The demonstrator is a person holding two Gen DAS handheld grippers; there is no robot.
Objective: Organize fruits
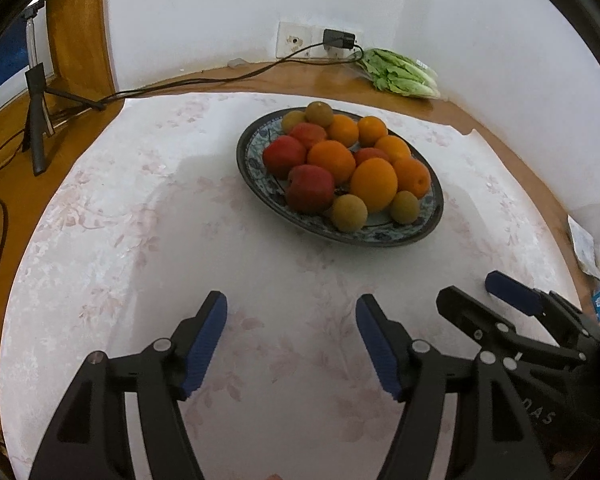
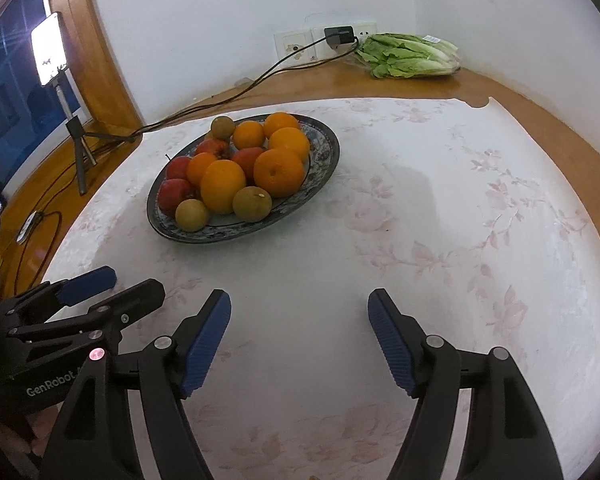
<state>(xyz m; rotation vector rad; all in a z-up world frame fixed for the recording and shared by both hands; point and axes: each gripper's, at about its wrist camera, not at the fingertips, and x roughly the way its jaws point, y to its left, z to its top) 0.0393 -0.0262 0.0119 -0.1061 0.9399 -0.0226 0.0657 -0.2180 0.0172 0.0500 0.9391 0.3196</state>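
Left wrist view catches the left gripper (image 1: 291,308) and right gripper (image 2: 299,304) side by side, jaws spread wide and empty above the floral cloth (image 2: 420,220), the plate (image 1: 428,220) of mixed fruit (image 1: 340,160) well ahead on the tabletop (image 2: 560,136).

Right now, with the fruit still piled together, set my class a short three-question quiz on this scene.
1. True or false: the left gripper holds a fruit.
2. Which lies beside the wall socket? A) bagged lettuce B) a banana C) a cup
3. Fill in: all the fruit sits on one patterned ____.

Key
1. False: both it and the right gripper are open and empty above the floral cloth.
2. A
3. plate, holding oranges, red apples and small brownish-green fruits.
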